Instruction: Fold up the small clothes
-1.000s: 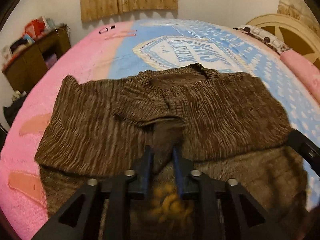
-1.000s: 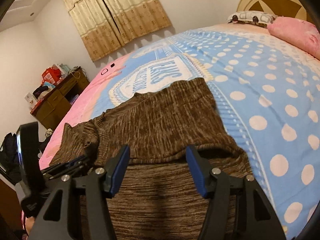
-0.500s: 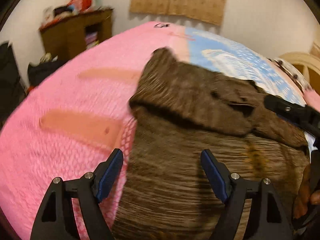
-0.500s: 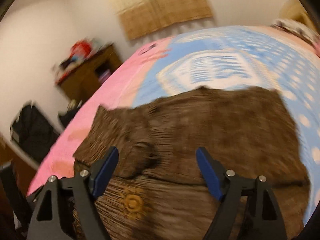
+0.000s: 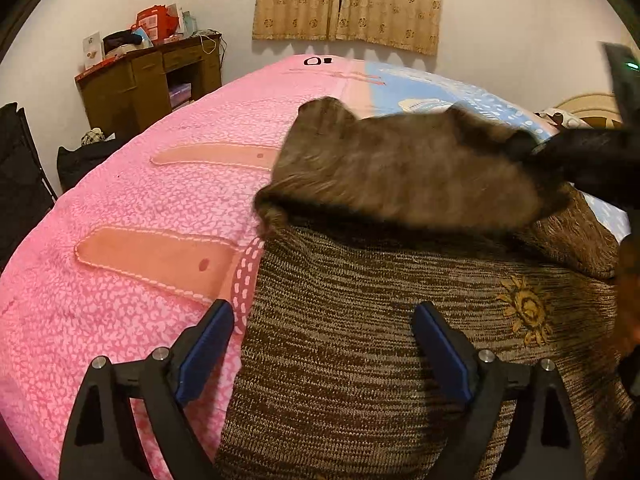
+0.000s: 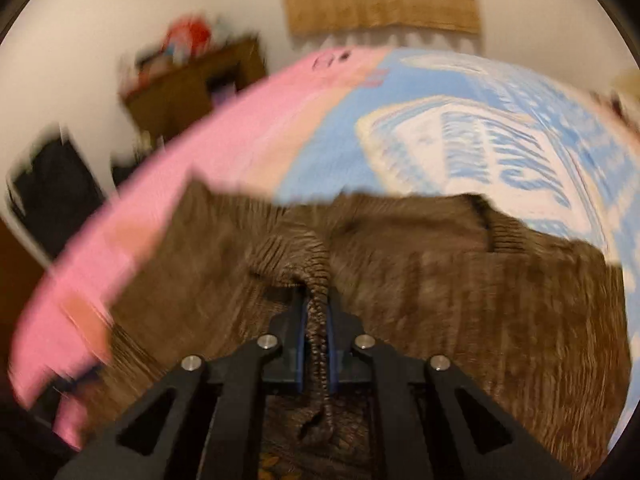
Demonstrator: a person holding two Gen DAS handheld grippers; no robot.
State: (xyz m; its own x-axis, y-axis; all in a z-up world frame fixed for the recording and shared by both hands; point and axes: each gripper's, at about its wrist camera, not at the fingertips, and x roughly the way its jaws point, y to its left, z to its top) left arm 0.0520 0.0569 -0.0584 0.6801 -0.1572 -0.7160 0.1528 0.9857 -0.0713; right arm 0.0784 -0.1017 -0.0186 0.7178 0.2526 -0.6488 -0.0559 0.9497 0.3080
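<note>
A brown knitted sweater (image 5: 360,312) with a yellow sun motif (image 5: 526,312) lies on the pink and blue bed cover (image 5: 140,208). My left gripper (image 5: 324,344) hovers over the sweater's left edge. Its jaws are opening wide, with only flat knit beneath and nothing pinched. In the right wrist view my right gripper (image 6: 316,320) is shut on a bunched ribbed fold of the sweater (image 6: 460,288), near the middle of the garment. In the left wrist view the right gripper (image 5: 592,160) shows as a black blur at the far right, with a blurred flap of knit lifted beside it.
A wooden desk (image 5: 148,80) piled with boxes stands past the bed's left side, with dark bags (image 5: 80,156) on the floor by it. Beige curtains (image 5: 348,0) hang on the far wall. A headboard (image 5: 592,108) and pillow are at the far right.
My left gripper let go of the sweater's middle, opened wide and swung to its left edge. My right gripper moved to the middle and shut on a fold of knit.
</note>
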